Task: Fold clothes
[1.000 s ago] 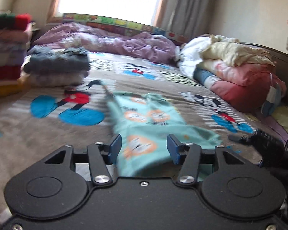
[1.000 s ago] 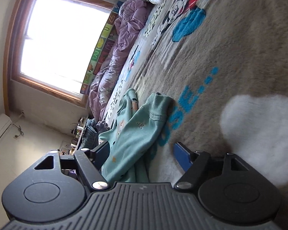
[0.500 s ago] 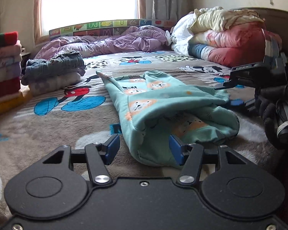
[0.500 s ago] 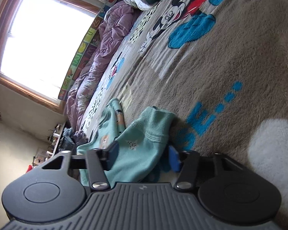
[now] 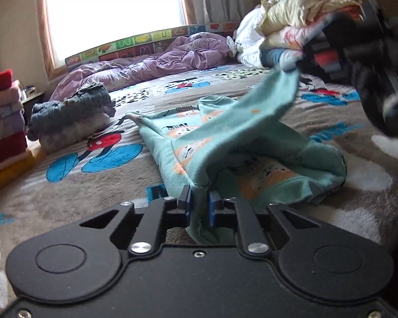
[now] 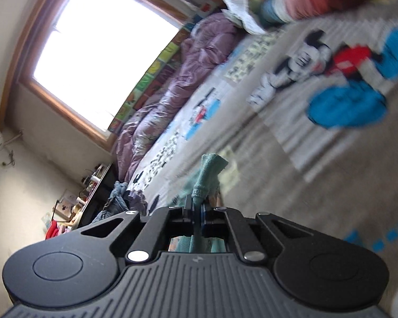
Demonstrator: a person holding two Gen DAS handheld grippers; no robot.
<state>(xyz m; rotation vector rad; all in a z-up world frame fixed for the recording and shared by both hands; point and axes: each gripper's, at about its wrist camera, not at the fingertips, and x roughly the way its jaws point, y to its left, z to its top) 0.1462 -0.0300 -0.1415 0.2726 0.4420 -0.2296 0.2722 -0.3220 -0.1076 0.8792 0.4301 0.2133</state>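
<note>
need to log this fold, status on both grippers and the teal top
Left hand-held gripper closing on the teal top hem. Right hand-held gripper shut on its far edge, lifted. Folded pile well clear.

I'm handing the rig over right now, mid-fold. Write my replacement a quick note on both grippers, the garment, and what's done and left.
Left gripper: jaws closing on the near edge of the teal printed sweatshirt, fabric between them.
Right gripper: shut on another part of the sweatshirt, which it holds lifted above the bed.
The rest of the sweatshirt lies on the cartoon-print blanket. Folded grey clothes sit far left.
Done: both ends gripped.
Left: probably carry the raised part over, lay it flat, finish folding, stack.
</note>
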